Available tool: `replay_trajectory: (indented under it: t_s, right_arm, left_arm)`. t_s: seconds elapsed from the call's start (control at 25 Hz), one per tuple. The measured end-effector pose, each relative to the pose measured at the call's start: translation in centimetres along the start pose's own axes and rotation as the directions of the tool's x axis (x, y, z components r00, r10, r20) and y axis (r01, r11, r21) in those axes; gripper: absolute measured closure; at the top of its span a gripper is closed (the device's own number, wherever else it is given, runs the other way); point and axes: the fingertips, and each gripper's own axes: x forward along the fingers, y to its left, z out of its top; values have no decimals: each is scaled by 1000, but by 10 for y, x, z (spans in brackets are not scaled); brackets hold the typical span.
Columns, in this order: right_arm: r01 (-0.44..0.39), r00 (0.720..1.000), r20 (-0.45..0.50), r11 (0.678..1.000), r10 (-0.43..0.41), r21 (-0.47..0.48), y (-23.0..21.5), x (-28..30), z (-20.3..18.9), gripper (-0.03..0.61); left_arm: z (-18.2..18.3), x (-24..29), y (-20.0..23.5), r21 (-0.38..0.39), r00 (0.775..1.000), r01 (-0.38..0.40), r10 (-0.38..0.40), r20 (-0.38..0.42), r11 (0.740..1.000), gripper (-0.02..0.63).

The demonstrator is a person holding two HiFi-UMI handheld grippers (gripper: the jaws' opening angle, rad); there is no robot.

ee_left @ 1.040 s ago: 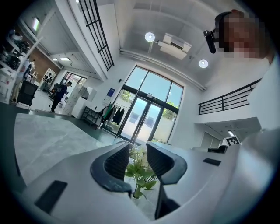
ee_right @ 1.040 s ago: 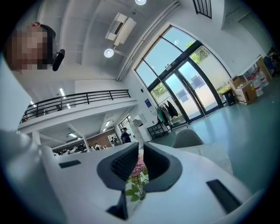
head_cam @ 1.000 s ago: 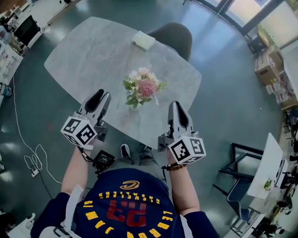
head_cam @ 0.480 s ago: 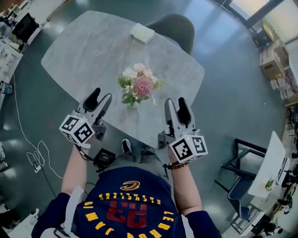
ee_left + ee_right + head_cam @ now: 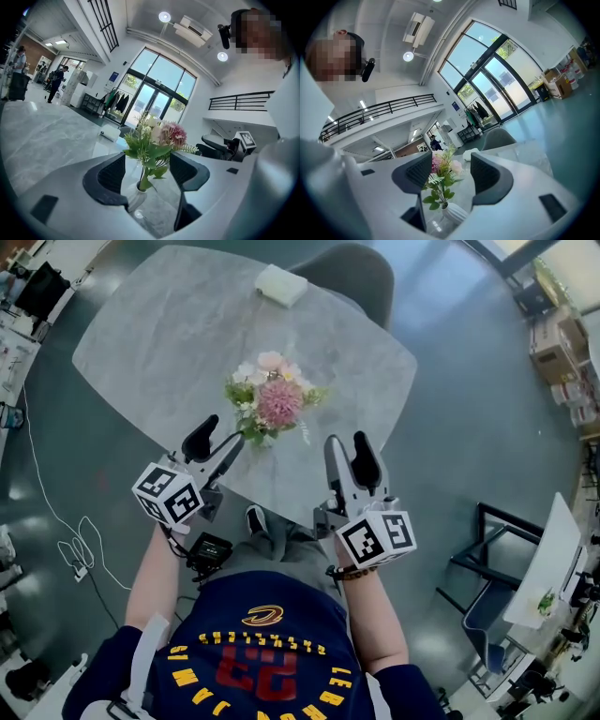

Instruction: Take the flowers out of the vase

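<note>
A bunch of pink, white and green flowers [image 5: 270, 399] stands in a small white ribbed vase [image 5: 135, 198] near the marble table's [image 5: 150, 343] near edge. My left gripper [image 5: 217, 442] sits just left of and below the bouquet, its jaws still opening, with nothing pressed between them. In the left gripper view the stems [image 5: 143, 176] and vase show between the jaws of that gripper [image 5: 149, 171], a little ahead of them. My right gripper [image 5: 349, 448] is open to the bouquet's right, apart from it. The right gripper view frames the flowers [image 5: 443, 168] and vase [image 5: 454, 213] between its wide jaws [image 5: 450, 176].
A white box [image 5: 280, 284] lies at the table's far edge, with a grey chair [image 5: 352, 277] behind it. A black device [image 5: 208, 551] and a white cable [image 5: 75, 549] lie on the floor to the left. Desks and boxes line the room's edges.
Both grippers have opened from nearly shut to wide. The left gripper has moved right and closer to the bouquet; the right has edged forward over the table edge.
</note>
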Motion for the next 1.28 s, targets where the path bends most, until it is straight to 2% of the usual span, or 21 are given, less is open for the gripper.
replay_trajectory:
  t_s: [0.4, 0.8, 1.28]
  right_arm:
    - [79, 996, 42, 997, -79, 14, -34, -24, 7, 345]
    - [119, 991, 46, 991, -122, 59, -51, -29, -2, 345]
    - [129, 991, 23, 988, -131, 84, -61, -7, -17, 345]
  left_arm:
    - [-37, 39, 7, 1, 992, 18, -18, -125, 1000, 327]
    - [-54, 61, 15, -18, 983, 40, -43, -178, 999, 327]
    - [-62, 77, 32, 84, 972, 54, -33, -234, 995, 330]
